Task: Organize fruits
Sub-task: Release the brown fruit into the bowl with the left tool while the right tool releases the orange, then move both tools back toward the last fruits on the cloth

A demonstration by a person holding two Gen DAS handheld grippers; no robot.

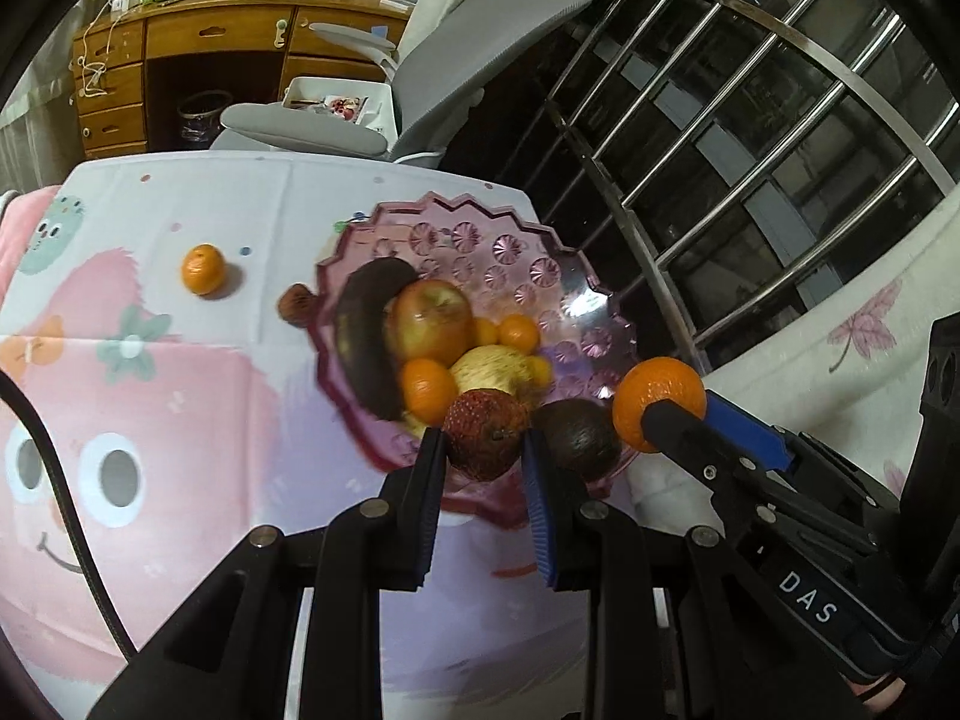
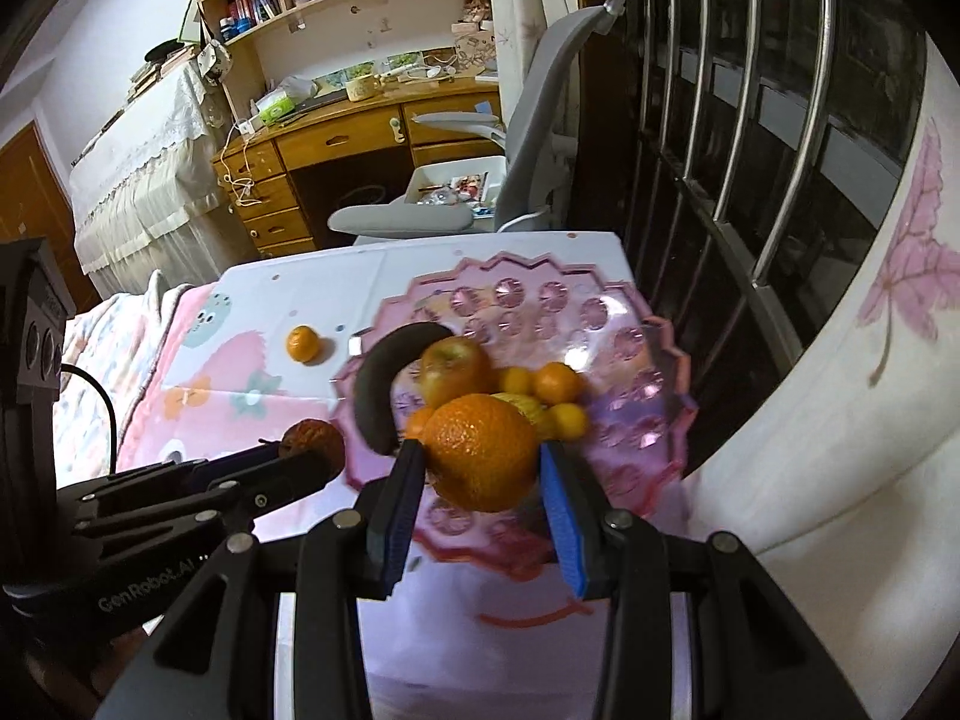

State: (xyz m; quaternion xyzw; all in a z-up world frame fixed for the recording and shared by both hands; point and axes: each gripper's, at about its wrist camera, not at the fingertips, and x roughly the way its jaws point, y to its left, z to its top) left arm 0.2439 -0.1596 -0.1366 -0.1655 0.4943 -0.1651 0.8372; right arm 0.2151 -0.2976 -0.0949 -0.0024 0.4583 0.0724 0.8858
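Cartoon tablecloth (image 1: 180,396), pink scalloped bowl (image 1: 540,264), left claw (image 1: 483,456) clamping bumpy red fruit (image 1: 483,438), right claw (image 2: 483,468) clamping dimpled orange (image 2: 483,456)

Ahead of my grippers, a pink scalloped glass bowl (image 2: 660,324) stood crowded with fruit on its near left side, its far right half bare. To its left, patterned tablecloth (image 1: 180,420) lay open except one small orange tangerine (image 1: 203,269). Steel window bars (image 2: 750,150) blocked the right.

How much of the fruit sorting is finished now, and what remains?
Done: the pink glass bowl holds a dark banana, a red apple and small oranges.
In hand: left gripper grips a red bumpy fruit; right gripper grips a large orange.
Left: a small orange on the cloth.
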